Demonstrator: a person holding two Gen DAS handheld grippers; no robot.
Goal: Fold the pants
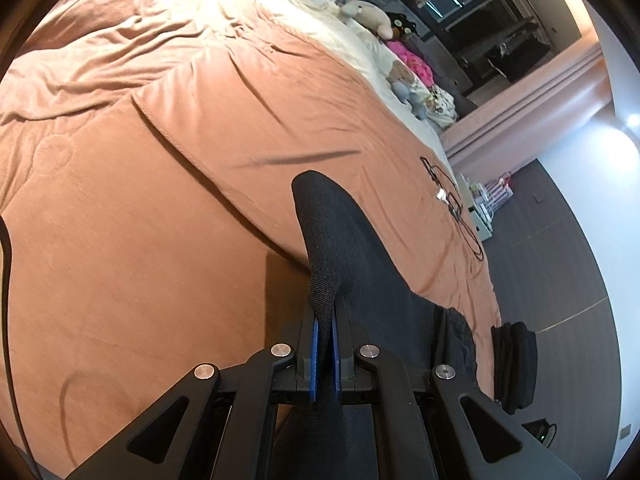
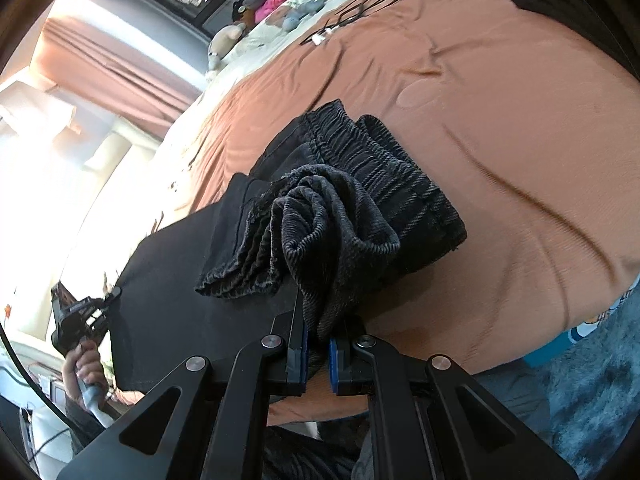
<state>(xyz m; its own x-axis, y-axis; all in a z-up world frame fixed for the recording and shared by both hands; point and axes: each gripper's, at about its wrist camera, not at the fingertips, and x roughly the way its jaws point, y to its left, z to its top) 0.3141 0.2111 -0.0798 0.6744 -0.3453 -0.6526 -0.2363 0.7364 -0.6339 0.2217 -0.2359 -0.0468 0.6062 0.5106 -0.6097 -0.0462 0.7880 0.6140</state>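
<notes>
Now, my left tool (image 1: 324,322): clamped on a dark pants (image 1: 360,264) fold.
My right tool (image 2: 318,334): pinching bunched corduroy.
Right view only: pants' waistband (image 2: 360,148), lying on the bed (image 2: 520,140), long axis running leftward from it.

A bed (image 2: 520,128) under a rumpled orange duvet (image 1: 140,220) carries dark pants (image 2: 360,200) just ahead of the right gripper (image 2: 317,334), black cables (image 2: 360,8) and stuffed toys (image 2: 280,12) well beyond.

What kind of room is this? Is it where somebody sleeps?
Most likely a bedroom. There is a big bed with an orange-brown blanket, stuffed toys lined along its far side, and pink curtains by a bright window.
</notes>
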